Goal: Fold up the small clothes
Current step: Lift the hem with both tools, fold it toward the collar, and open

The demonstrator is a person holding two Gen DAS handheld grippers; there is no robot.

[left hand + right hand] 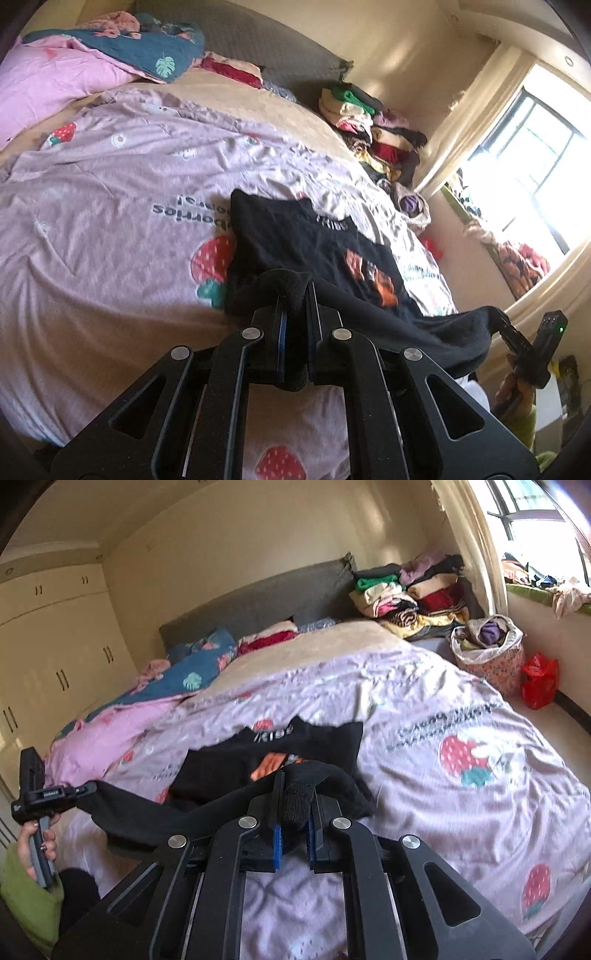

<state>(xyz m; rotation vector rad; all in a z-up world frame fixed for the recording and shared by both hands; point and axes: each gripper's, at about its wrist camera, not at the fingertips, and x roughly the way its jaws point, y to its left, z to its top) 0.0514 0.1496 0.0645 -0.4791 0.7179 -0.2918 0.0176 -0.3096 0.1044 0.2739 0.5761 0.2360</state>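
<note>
the left gripper [293, 299] and the right gripper [295, 797] are each pinching a near corner of the black shirt [314, 251], fingers squeezed tight on the cloth. the shirt is lying on the bed [110, 206], stretching toward 12 o'clock. each pinch is holding only a small bunch, so a corner may be slipping out, or uneven pulling may be making a crooked fold.

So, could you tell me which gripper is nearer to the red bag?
Right. The right gripper is on the red bag's side of the bed; the left gripper holds the shirt's far end.
</note>
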